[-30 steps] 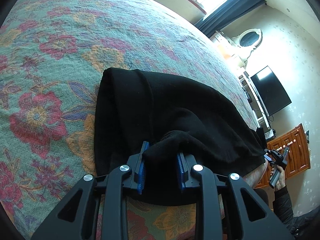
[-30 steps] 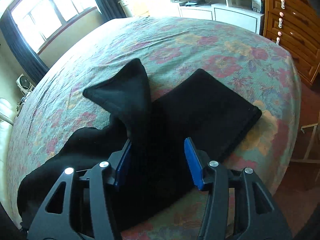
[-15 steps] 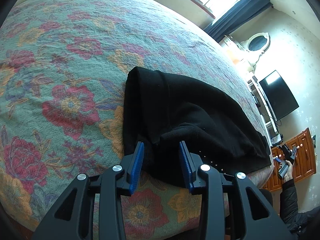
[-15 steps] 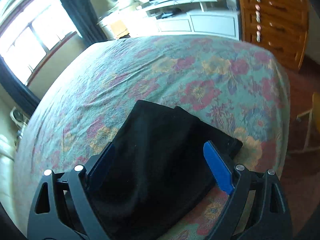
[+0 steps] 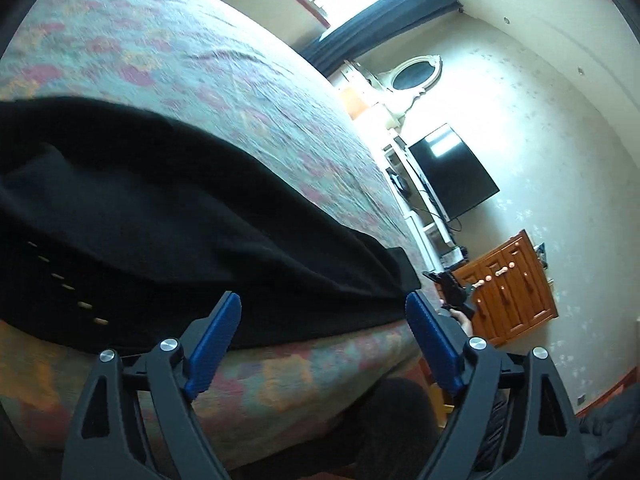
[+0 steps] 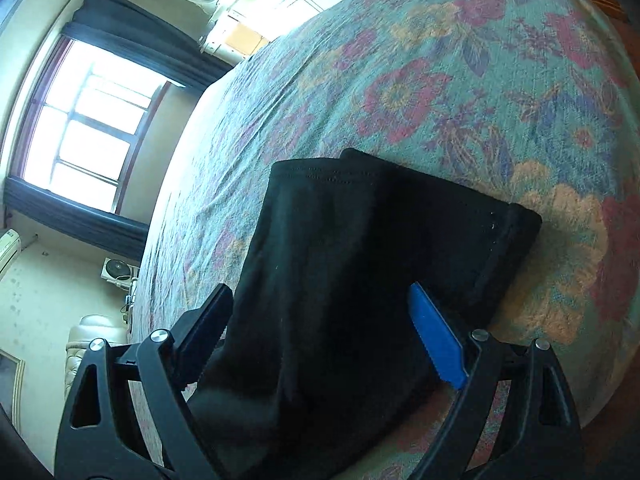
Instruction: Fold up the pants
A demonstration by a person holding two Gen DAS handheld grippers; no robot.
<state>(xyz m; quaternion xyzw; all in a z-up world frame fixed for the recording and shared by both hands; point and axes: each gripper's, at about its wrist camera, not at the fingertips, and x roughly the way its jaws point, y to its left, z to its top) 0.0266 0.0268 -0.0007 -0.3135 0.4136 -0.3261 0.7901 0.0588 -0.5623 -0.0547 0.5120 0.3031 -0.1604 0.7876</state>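
Both tongs (image 5: 324, 312) (image 6: 320, 304) agape over folded pants (image 6: 360, 260)

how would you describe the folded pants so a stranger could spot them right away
Find the bed with the floral bedspread. Near its front edge lie the black pants, folded into a flat stack. They are the only plain dark thing on the patterned cover, with a stitched hem along the far edge.

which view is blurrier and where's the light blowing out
Left wrist view: the floral bedspread is smeared by motion blur, while the left hand-held gripper stays crisp; the wall by the TV looks washed out. Right wrist view: sharper overall, but the window is overexposed, and the black pants lose nearly all fold detail in shadow.
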